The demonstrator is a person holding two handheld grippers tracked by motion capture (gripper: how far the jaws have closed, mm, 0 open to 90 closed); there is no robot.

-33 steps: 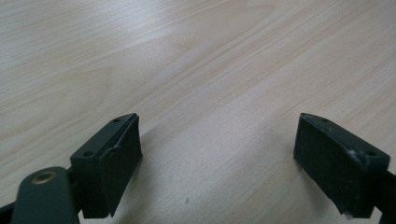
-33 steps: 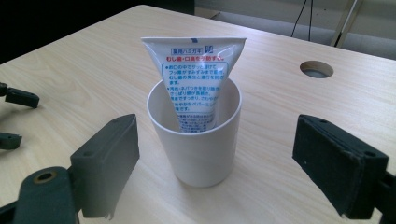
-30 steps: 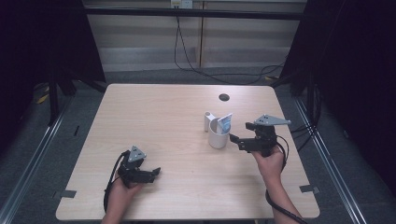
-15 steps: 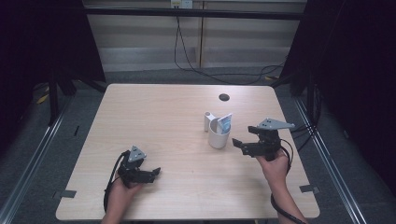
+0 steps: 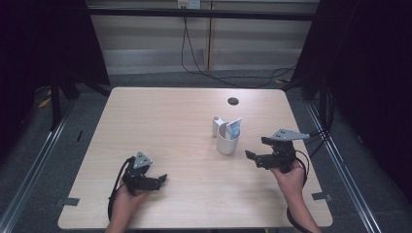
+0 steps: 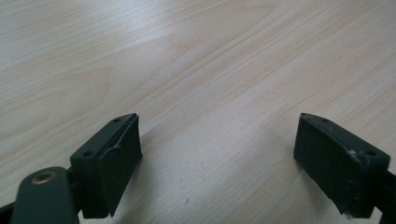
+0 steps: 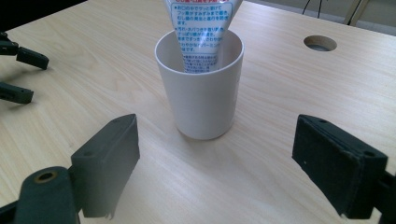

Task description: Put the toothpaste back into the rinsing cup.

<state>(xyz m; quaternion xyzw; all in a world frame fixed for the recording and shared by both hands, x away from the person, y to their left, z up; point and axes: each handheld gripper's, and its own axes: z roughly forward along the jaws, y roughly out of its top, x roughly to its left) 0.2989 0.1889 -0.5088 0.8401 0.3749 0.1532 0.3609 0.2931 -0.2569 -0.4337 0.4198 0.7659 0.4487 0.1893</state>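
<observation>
1. pale wood is what you work on: one table (image 5: 160, 126), with one round hole (image 5: 233, 101) near its far edge.
2. you have one white cup (image 5: 227, 141) standing upright on the table, right of the middle.
3. inside that cup stands one tube (image 5: 233, 128) with printed text, leaning against the rim; in the right gripper view its lower end sits within the cup (image 7: 201, 88) and the tube (image 7: 201, 28) rises out of the top.
4. one small white upright piece (image 5: 216, 126) stands just behind the cup on its left; what it is, you cannot tell from here.
5. you hold two grippers, one in each hand.
6. your right gripper (image 5: 257, 151) sits just to the right of the cup, pointing at it. its jaws are spread wide and grip nothing; in the right gripper view the cup stands ahead of them, centred between them, not touched.
7. your left gripper (image 5: 160, 178) rests low near the table's near-left part, well apart from the cup. its jaws also stand wide apart, with only bare wood between them.
</observation>
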